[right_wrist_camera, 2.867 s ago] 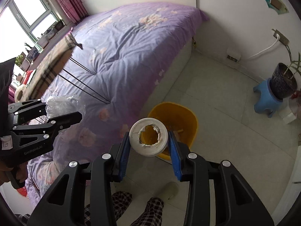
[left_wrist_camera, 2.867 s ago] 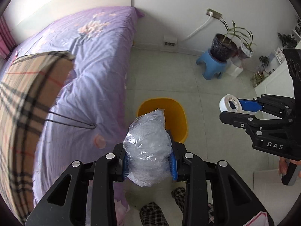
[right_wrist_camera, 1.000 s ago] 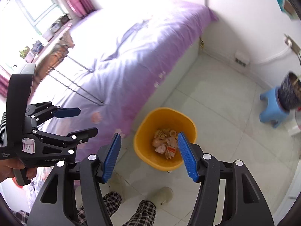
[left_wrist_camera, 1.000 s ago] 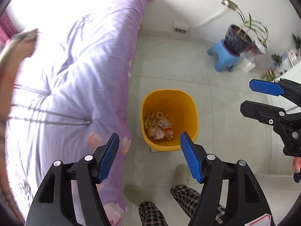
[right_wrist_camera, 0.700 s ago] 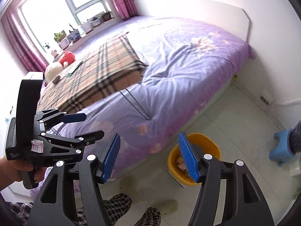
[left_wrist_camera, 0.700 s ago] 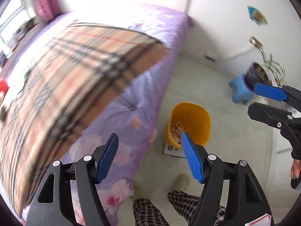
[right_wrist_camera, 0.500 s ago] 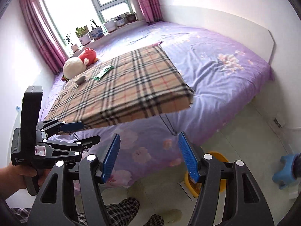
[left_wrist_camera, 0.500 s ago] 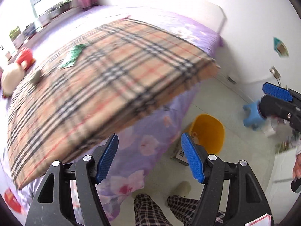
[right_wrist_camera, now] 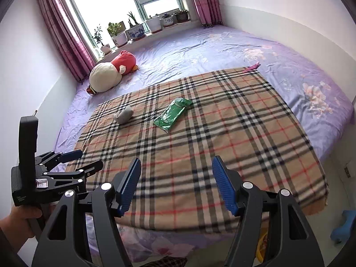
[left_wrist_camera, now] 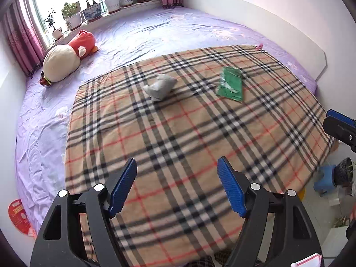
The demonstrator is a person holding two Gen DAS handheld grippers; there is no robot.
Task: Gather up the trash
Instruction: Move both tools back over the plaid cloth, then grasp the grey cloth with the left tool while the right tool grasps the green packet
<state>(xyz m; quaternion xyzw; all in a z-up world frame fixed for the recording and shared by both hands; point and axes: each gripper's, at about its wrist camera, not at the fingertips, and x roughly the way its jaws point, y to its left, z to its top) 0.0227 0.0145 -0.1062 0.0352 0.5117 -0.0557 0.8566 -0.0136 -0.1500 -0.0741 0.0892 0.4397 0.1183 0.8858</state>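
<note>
A crumpled grey wrapper and a flat green packet lie on a plaid blanket spread over a purple bed. They also show in the right wrist view, the grey wrapper left of the green packet. My left gripper is open and empty above the blanket's near part. It appears at the left of the right wrist view. My right gripper is open and empty above the blanket's near edge. The yellow bin shows only as a sliver at the bed's foot.
A red and cream plush toy lies on the bed near the window. Potted plants line the sill. A blue stool with a plant pot stands on the floor at the right. A red round card lies at the left.
Both grippers dropped their trash into the yellow bin and opened. Both then swung up from the bin to face the plaid blanket on the bed.
</note>
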